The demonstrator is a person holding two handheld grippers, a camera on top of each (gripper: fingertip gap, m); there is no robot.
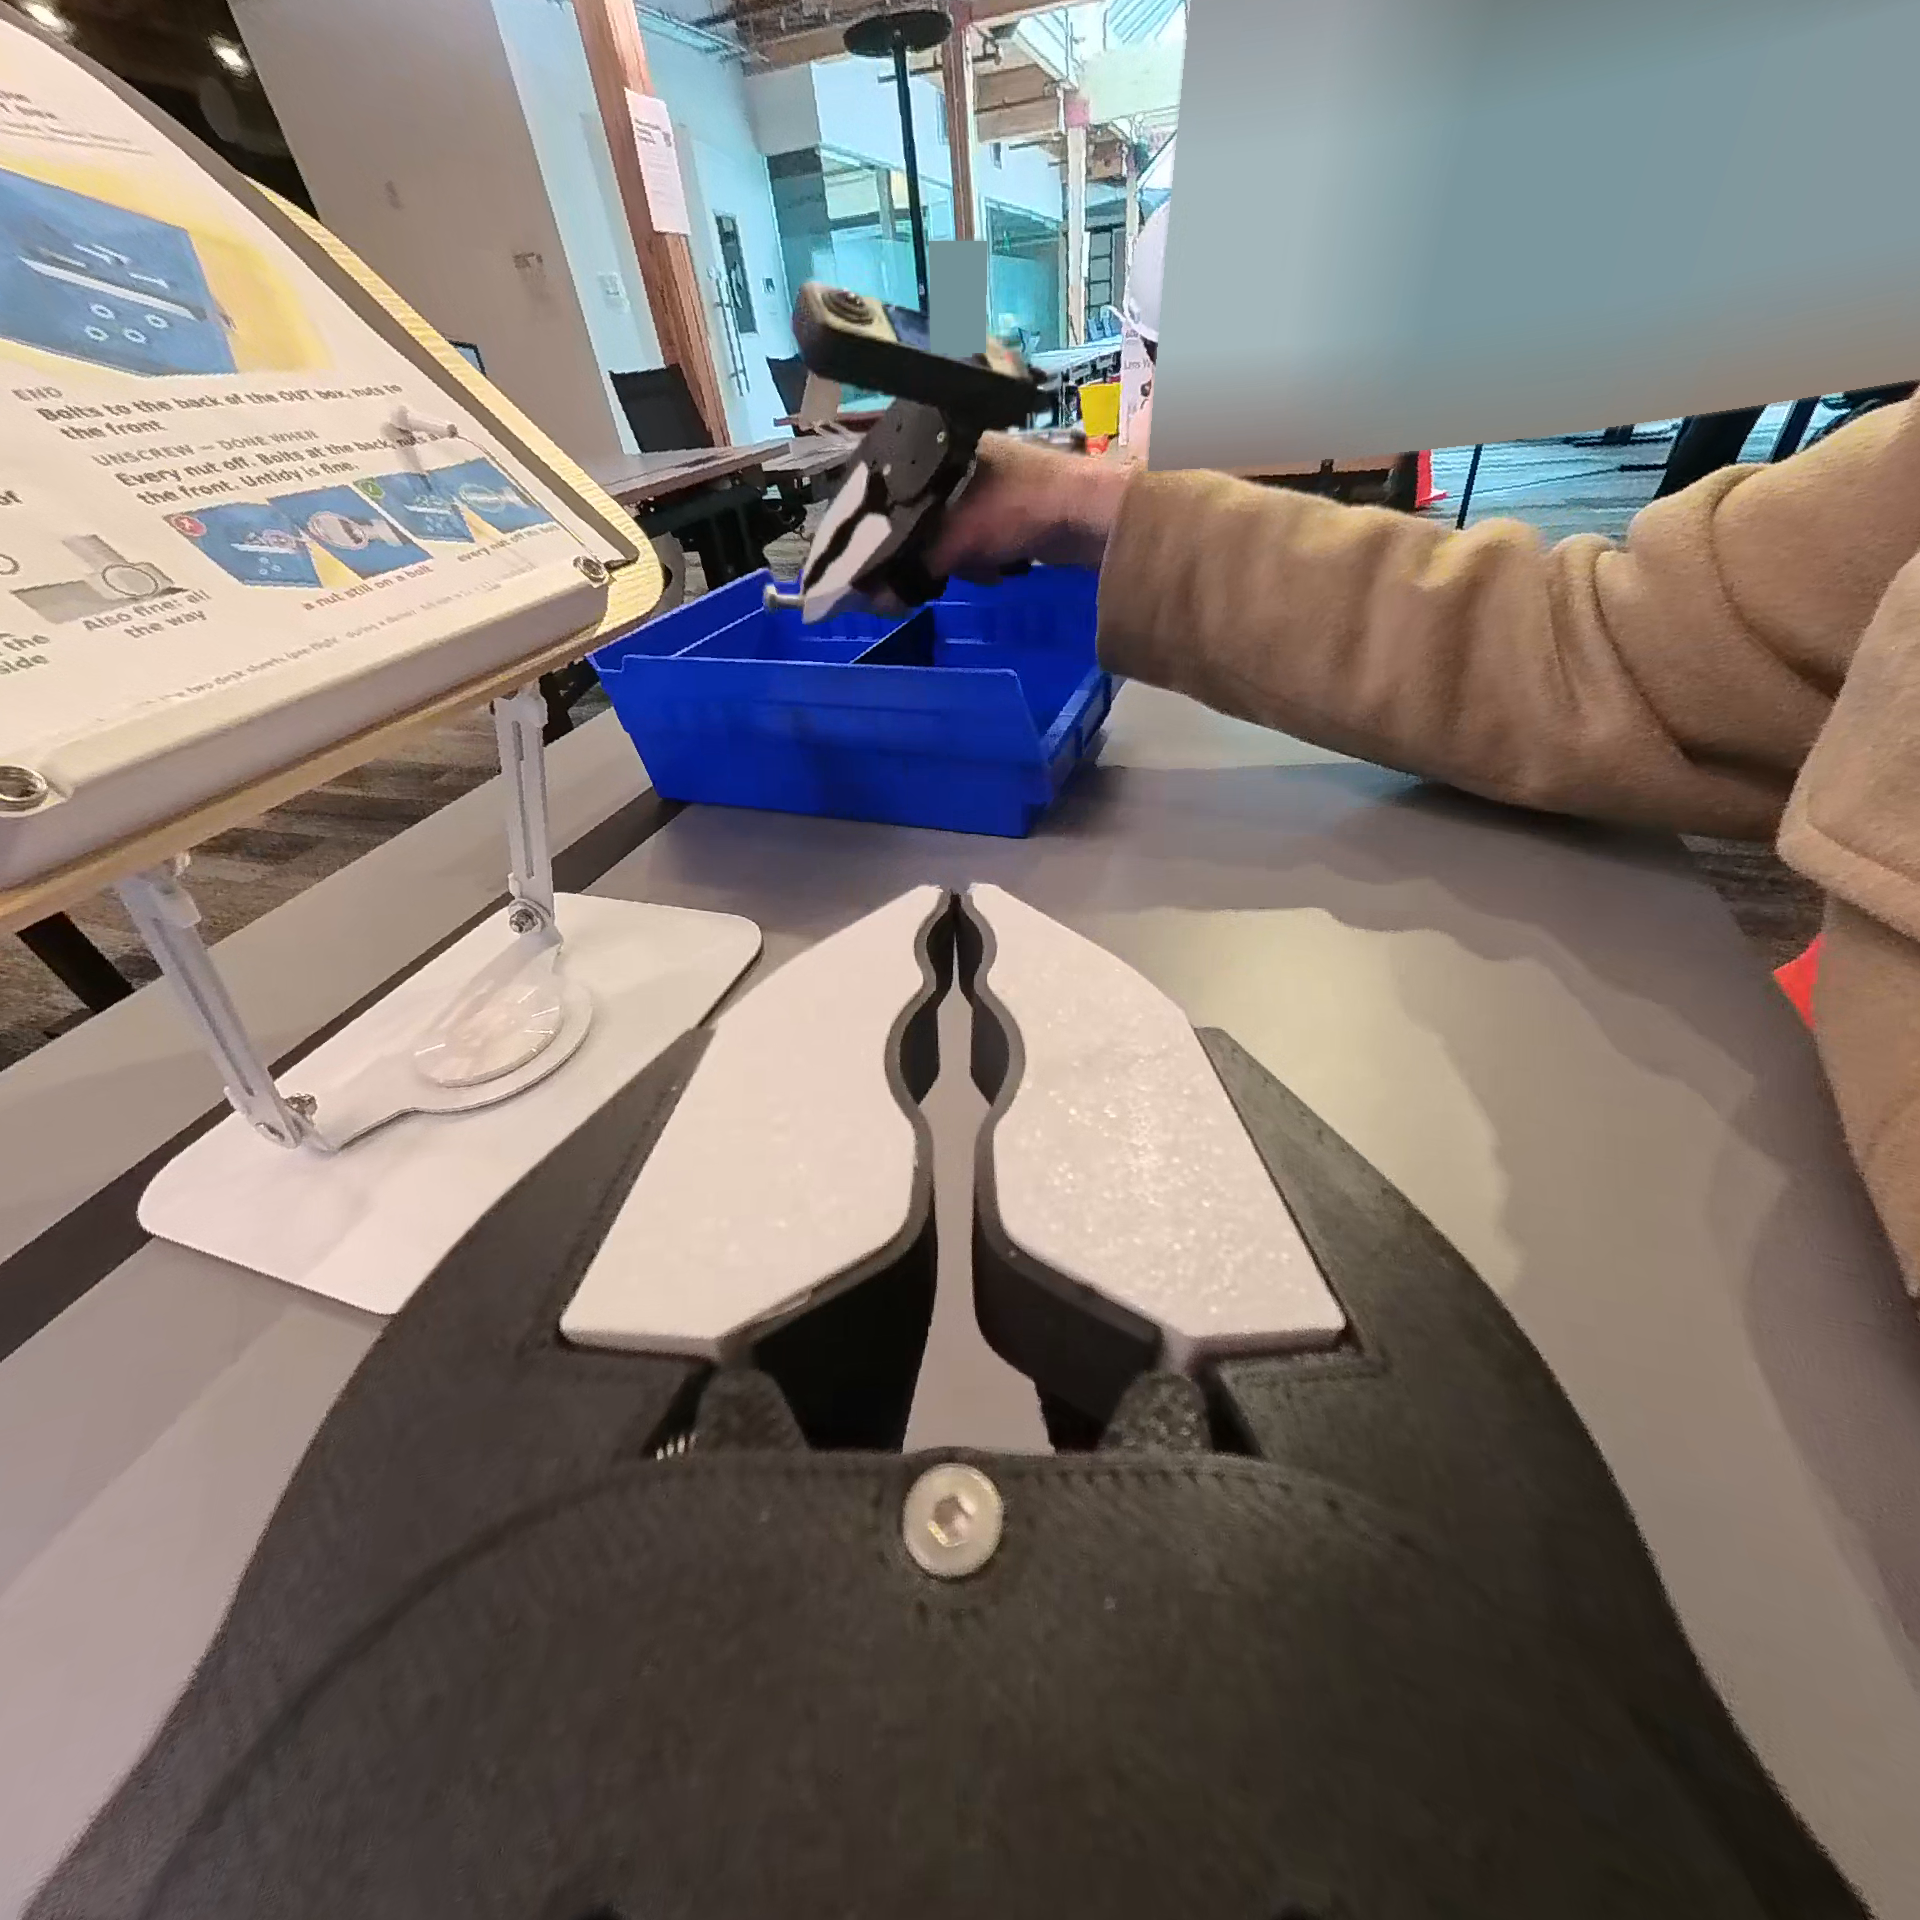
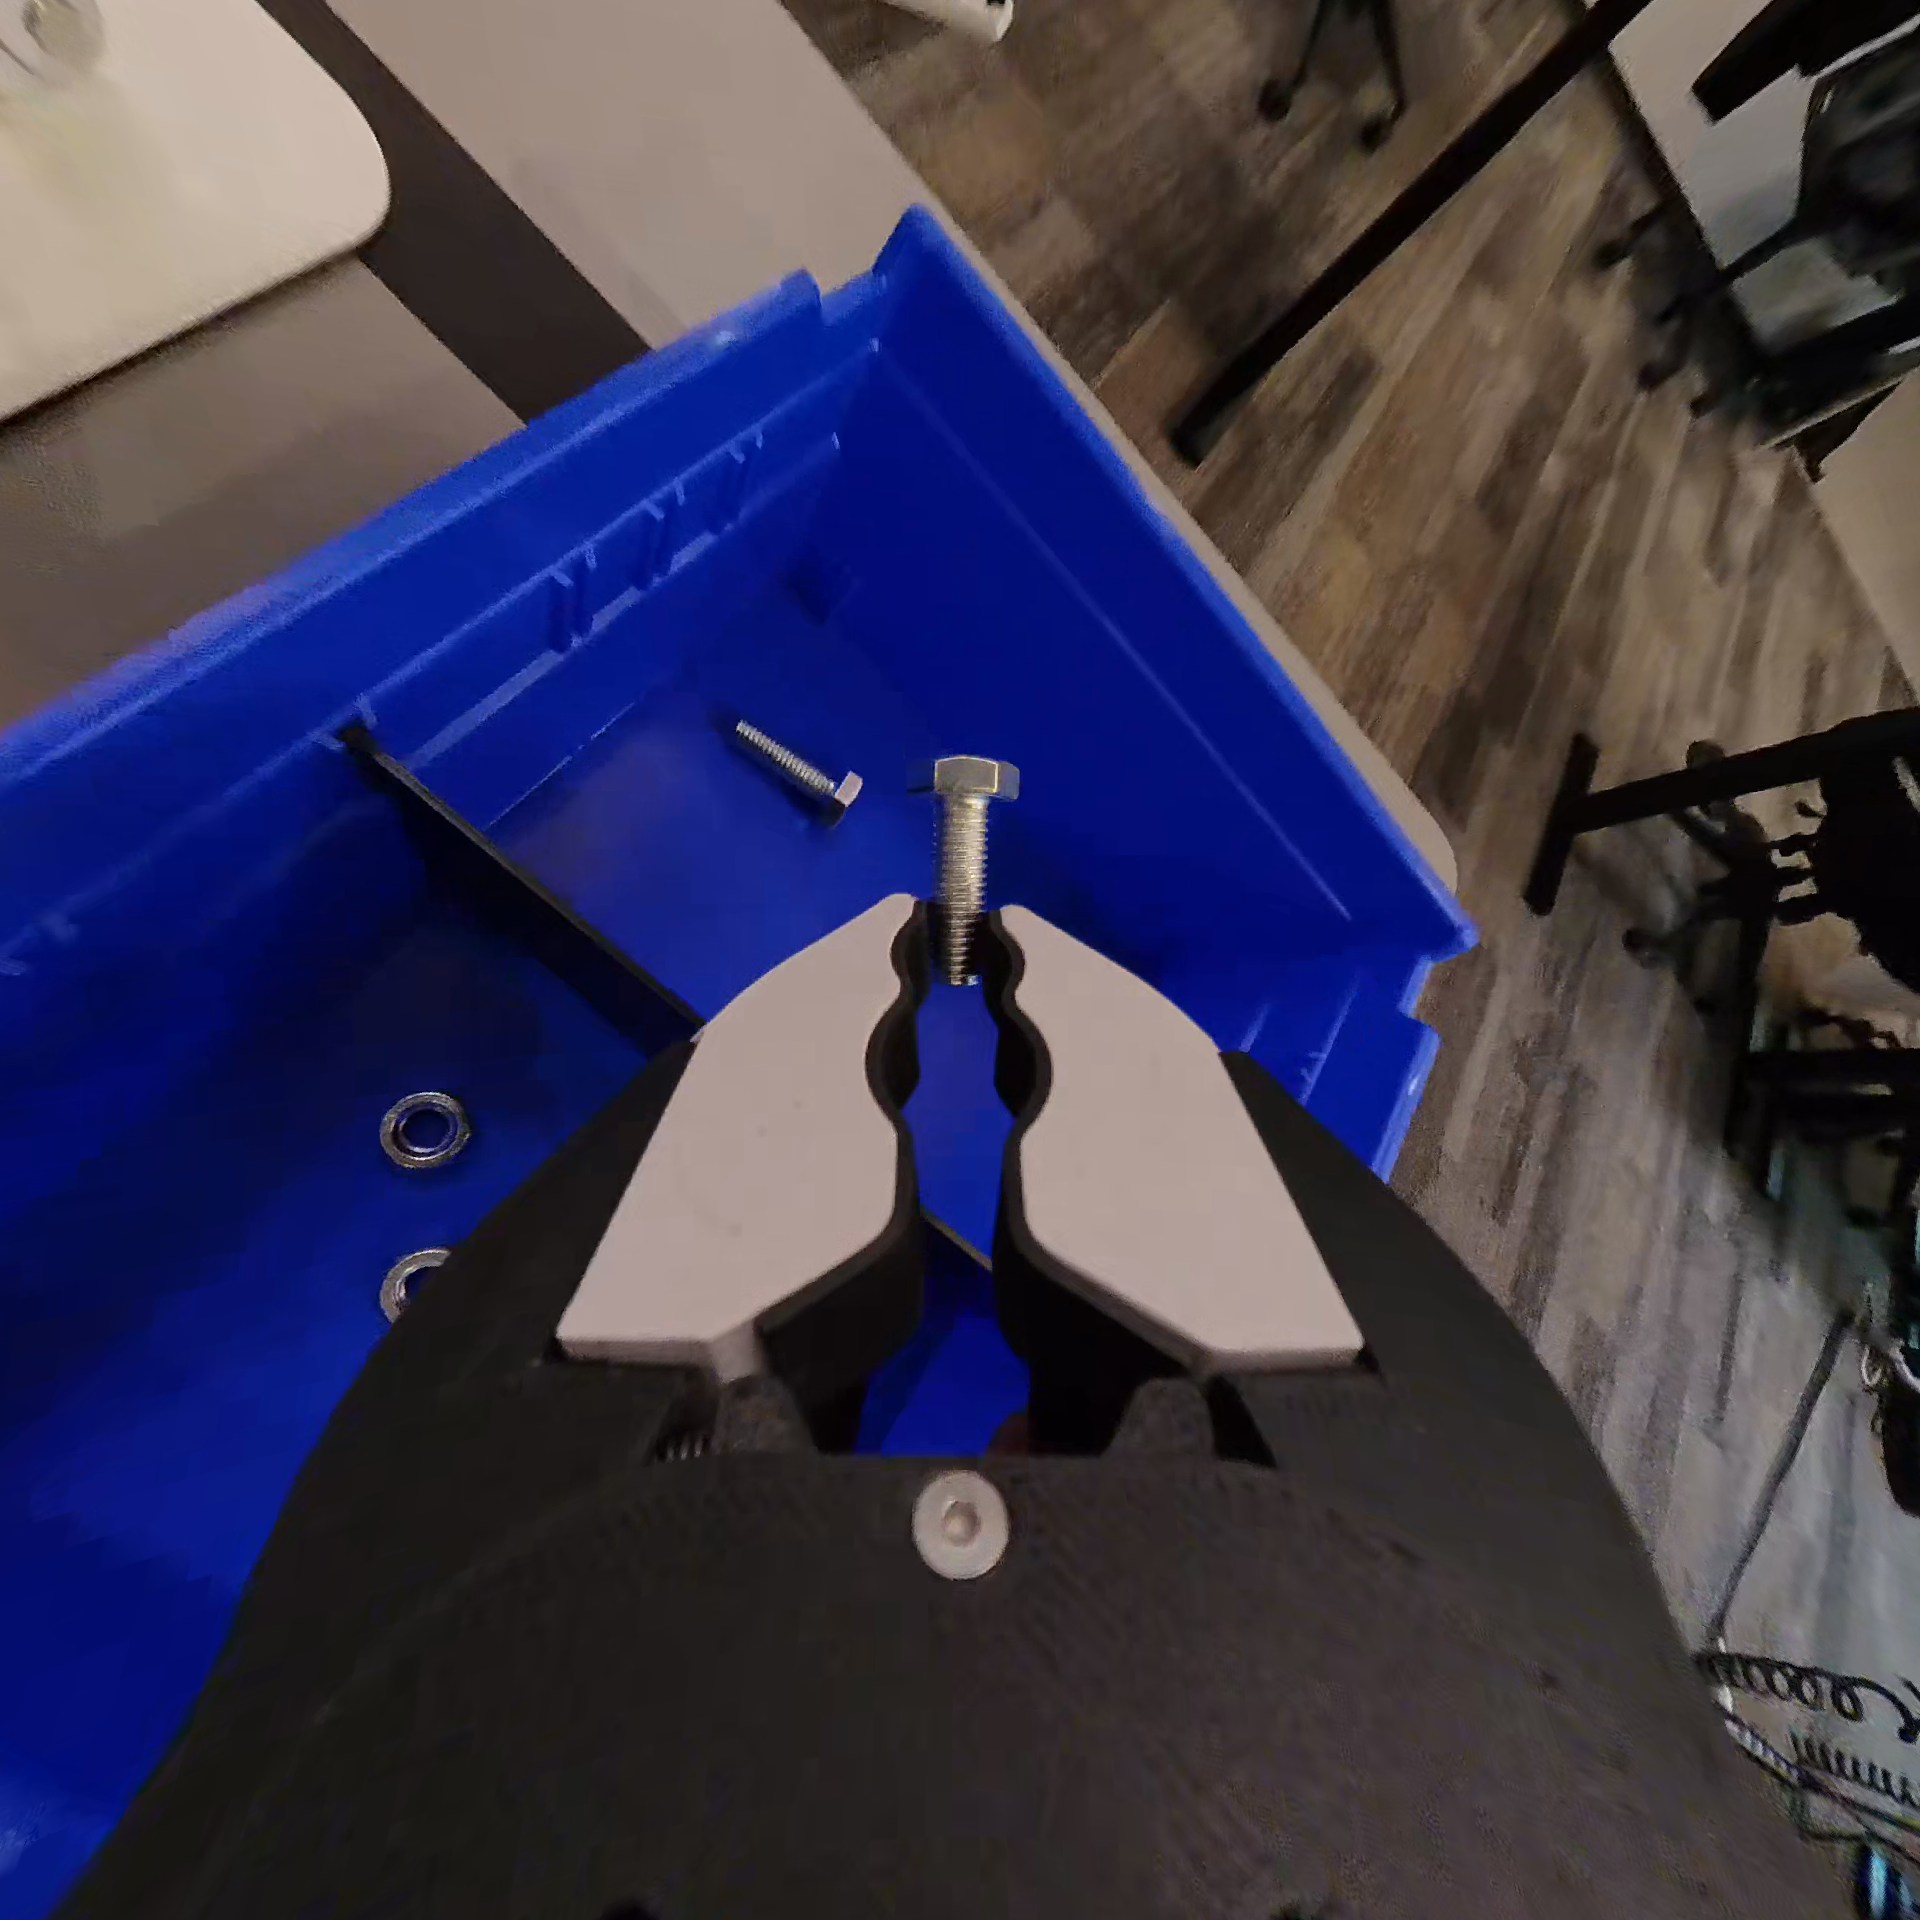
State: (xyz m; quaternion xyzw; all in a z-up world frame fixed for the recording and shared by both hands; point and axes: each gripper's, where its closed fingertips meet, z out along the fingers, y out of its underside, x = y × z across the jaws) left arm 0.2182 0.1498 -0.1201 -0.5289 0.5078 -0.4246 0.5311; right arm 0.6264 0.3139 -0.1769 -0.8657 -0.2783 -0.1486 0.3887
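Closest to me, my left gripper (image 1: 954, 902) hangs over the bare grey table (image 1: 1351, 987), its pale fingers pressed together at the tips with nothing between them. Just to its left I see the white base plate of a document stand (image 1: 447, 1122), whose tilted board carries a printed sheet.

My right gripper (image 2: 956, 914) is clenched on a bolt (image 2: 961, 842). The bolt is silver metal with a hexagonal head and a threaded shank; the fingertips pinch the lower end of the thread, and the head sticks out forward beyond the tips, in line with the fingers.

Beyond that, the gripper and bolt hover above the blue bin (image 2: 1143, 582), over the compartment behind a dark divider (image 2: 499, 862). On that compartment's floor lies a second bolt (image 2: 798, 771), just beside the held one's head as seen from the right wrist view. Two nuts (image 2: 424, 1130) lie in the nearer compartment, left of my fingers.

In the left wrist view, the bin sits at the table's far edge, with a beige sleeve (image 1: 1455, 644) reaching to it.
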